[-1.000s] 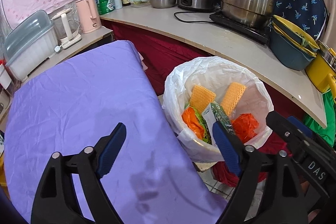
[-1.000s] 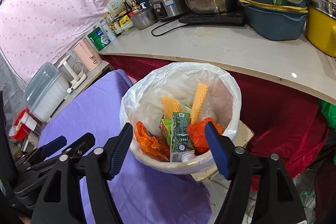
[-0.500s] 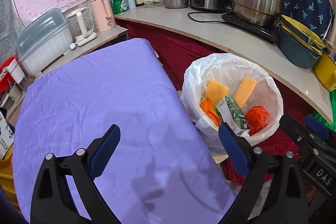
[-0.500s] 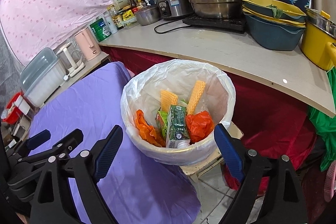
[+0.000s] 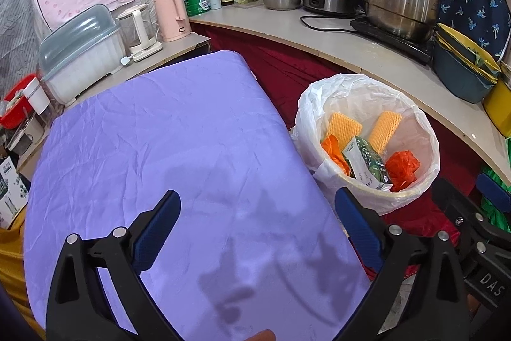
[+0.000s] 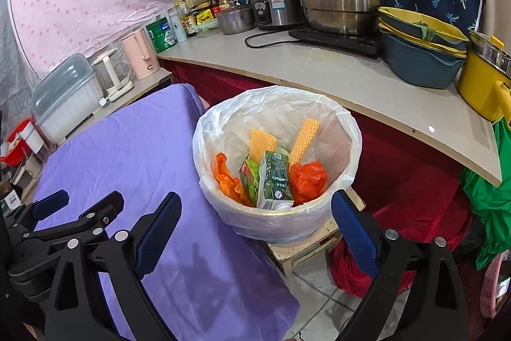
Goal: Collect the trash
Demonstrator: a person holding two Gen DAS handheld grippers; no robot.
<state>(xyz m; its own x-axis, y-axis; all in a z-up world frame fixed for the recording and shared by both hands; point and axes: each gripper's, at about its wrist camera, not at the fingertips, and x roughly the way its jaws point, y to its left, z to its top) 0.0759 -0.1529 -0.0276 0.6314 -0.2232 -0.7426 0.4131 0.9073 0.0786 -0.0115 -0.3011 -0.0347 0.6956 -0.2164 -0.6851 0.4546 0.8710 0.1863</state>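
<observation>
Both grippers are seen empty, jaws just spread wide: the left gripper point(image 5: 257, 222) above a purple-covered table point(image 5: 159, 149), the right gripper point(image 6: 255, 221) before the lined trash bin point(image 6: 278, 222), where cartons point(image 6: 274, 178), orange wrappers point(image 6: 308, 181) and wafers point(image 6: 262, 143) lie; a cluttered counter point(image 6: 335, 75) is seen beyond the fingers.

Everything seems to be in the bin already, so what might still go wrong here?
The trash bin sits on a small wooden stool beside the purple-covered table; a knock from either open gripper, left or right, might tip it. The green carton stands tall, near the rim, and may topple out if the bin is jolted. The thin white liner could snag on a gripper and pull loose.
</observation>
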